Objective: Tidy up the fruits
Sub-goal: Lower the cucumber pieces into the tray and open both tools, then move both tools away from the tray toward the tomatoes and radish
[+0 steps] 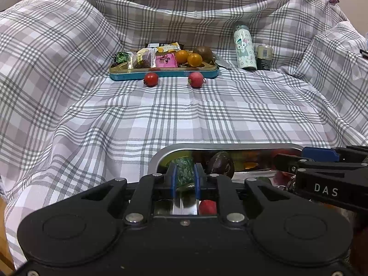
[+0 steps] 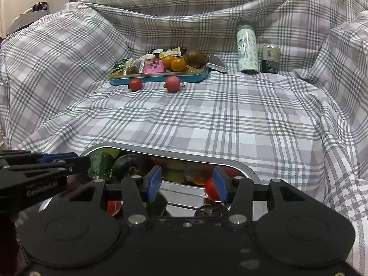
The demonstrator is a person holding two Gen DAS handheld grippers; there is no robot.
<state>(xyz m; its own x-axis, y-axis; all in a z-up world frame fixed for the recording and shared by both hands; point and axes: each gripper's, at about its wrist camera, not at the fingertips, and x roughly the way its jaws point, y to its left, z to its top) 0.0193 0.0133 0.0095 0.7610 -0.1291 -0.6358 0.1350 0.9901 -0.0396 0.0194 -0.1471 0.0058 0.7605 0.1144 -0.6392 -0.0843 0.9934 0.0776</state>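
Green fruit clamped in left gripper | right gripper spread over metal tray

Both wrist cameras look low and forward over a near metal tray toward a shared, distant blue tin, left view slightly leftward.

Steel tray half hidden behind the claw bodies; its fruit mixes with reflections, hard to name. Can label too small to read. Packets overlap, contents unclear.
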